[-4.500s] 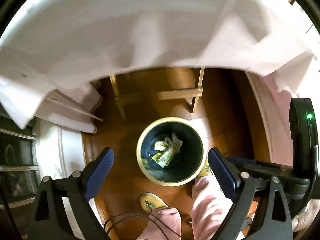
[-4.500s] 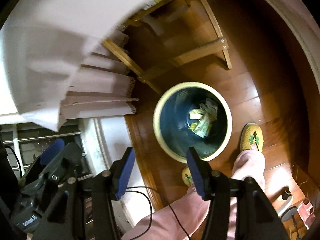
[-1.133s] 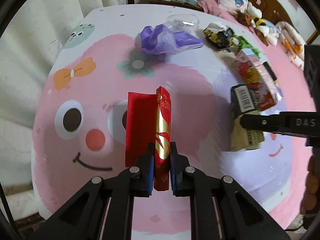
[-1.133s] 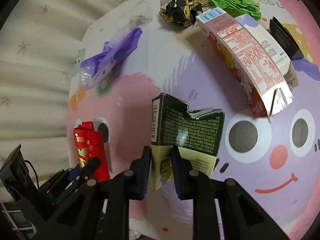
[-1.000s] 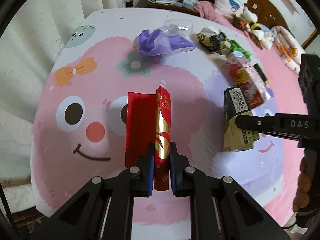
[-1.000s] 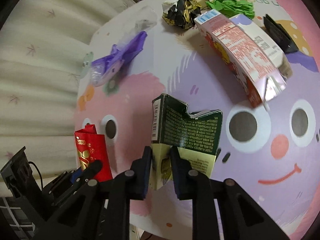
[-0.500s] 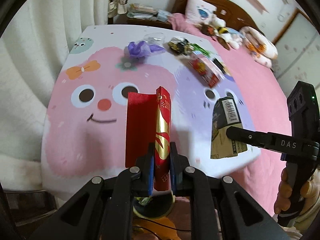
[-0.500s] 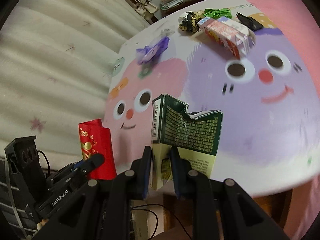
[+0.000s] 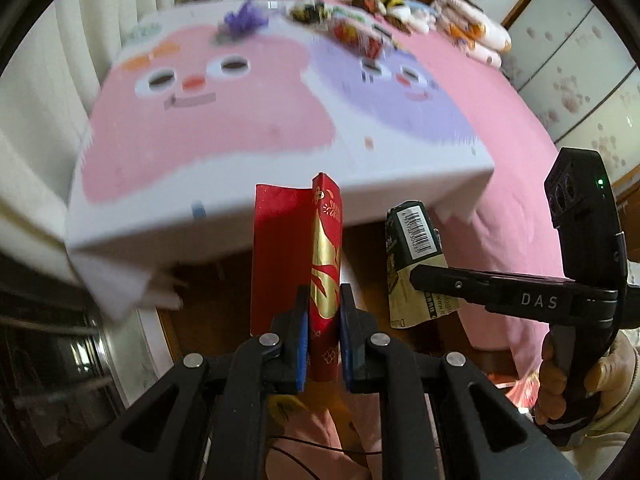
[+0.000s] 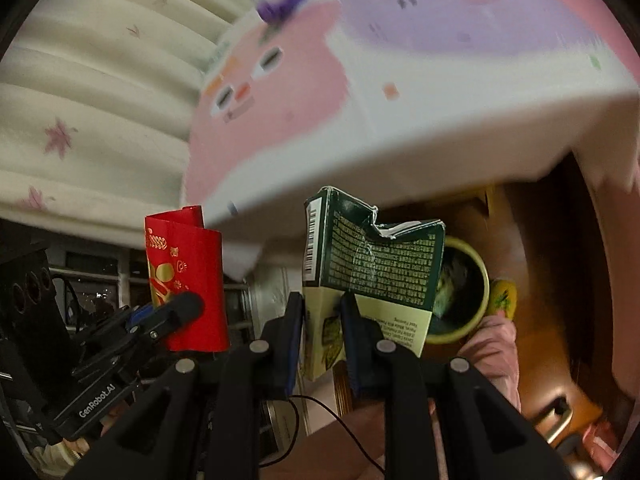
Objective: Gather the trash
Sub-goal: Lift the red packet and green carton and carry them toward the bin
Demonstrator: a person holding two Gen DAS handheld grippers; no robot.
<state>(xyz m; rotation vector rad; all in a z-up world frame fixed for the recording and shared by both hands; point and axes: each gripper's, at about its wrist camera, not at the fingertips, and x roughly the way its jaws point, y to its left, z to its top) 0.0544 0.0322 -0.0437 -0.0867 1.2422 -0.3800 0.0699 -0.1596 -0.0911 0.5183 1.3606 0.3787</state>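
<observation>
My left gripper (image 9: 323,334) clamps the red envelope (image 9: 296,252), my right gripper (image 10: 322,334) the torn green carton (image 10: 376,264); bin (image 10: 478,280) partly filled, table litter (image 9: 352,34) remains.

Left wrist view: looks steeply down along the left tool (image 9: 323,312), close, toward the desk (image 9: 280,200) edge. Right wrist view: likewise along the right tool (image 10: 322,320). Both share the desk edge and each other's tool.
</observation>
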